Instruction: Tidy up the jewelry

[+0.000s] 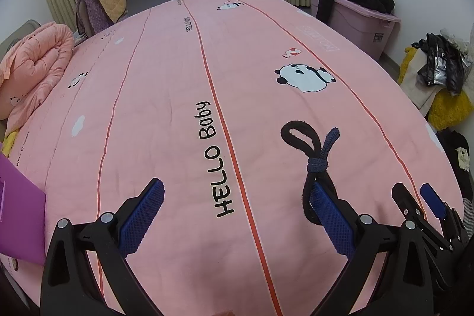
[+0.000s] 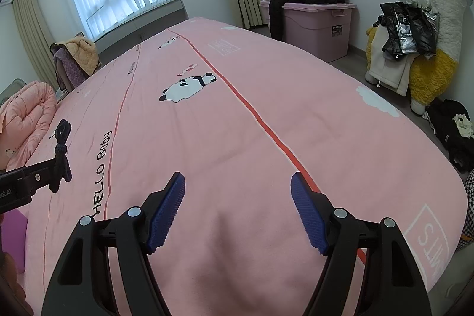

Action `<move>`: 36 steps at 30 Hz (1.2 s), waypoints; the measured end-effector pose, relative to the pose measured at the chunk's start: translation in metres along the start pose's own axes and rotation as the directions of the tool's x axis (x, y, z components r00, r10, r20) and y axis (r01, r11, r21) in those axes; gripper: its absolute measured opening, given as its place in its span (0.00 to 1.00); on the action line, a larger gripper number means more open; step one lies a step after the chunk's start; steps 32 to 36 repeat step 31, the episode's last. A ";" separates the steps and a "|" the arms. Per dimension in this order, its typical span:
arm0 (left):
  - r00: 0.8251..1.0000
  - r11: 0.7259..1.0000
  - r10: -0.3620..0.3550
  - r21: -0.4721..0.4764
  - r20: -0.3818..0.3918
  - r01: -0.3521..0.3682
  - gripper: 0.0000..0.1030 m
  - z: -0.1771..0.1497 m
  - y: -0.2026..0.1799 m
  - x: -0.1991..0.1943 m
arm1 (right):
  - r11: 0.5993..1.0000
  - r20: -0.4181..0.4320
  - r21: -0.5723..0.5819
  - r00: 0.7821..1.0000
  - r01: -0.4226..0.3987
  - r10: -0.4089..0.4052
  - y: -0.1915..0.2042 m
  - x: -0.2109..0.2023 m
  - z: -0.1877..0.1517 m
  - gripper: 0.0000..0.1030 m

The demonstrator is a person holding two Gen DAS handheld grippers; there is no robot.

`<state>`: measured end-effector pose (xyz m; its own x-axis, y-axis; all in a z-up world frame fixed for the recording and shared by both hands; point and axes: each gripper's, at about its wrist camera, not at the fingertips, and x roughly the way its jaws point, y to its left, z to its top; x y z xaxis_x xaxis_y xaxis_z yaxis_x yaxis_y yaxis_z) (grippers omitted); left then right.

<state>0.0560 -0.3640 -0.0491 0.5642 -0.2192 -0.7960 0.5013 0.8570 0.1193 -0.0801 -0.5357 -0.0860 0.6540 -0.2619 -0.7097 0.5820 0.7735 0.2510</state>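
Two hair ties knotted together, one black and one navy (image 1: 316, 162), are looped around the right finger of my left gripper (image 1: 237, 193). Their free loops reach forward over the pink bedsheet (image 1: 166, 114). The left jaws stand wide apart with nothing between the pads. The right wrist view shows the same ties (image 2: 61, 151) hanging on the left gripper's finger (image 2: 32, 178) at the far left. My right gripper (image 2: 237, 187) hovers open over bare sheet to the right of the ties, holding nothing. It also shows in the left wrist view (image 1: 414, 194).
A purple box (image 1: 17, 212) lies at the bed's left edge. A folded pink quilt (image 1: 32, 70) sits further back on the left. Beyond the bed stand a pink storage bin (image 2: 317, 25) with black clothes on it and a pile of coats (image 2: 406, 49).
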 end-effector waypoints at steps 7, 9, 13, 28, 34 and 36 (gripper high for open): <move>1.000 1.000 0.005 0.002 0.002 -0.005 0.94 0.001 0.000 0.000 | 1.000 -0.002 -0.005 1.000 0.000 0.000 -0.001 0.003 0.001 0.69; 1.000 1.000 0.001 0.002 0.002 -0.001 0.94 0.002 0.000 0.000 | 1.000 -0.003 -0.005 1.000 0.000 0.000 -0.001 0.003 0.001 0.69; 1.000 1.000 0.002 0.009 -0.003 -0.002 0.94 0.002 0.000 0.001 | 1.000 -0.003 -0.006 1.000 -0.001 0.001 -0.001 0.003 0.001 0.69; 0.999 1.000 -0.010 -0.008 -0.032 0.009 0.94 0.000 0.002 0.005 | 1.000 -0.003 -0.009 1.000 -0.001 0.001 -0.002 0.007 0.002 0.69; 0.999 1.000 -0.006 -0.017 -0.042 0.006 0.94 -0.002 0.004 0.006 | 1.000 -0.004 -0.005 1.000 -0.003 0.003 -0.002 0.007 0.002 0.69; 0.999 1.000 -0.006 -0.017 -0.042 0.006 0.94 -0.002 0.004 0.006 | 1.000 -0.004 -0.005 1.000 -0.003 0.003 -0.002 0.007 0.002 0.69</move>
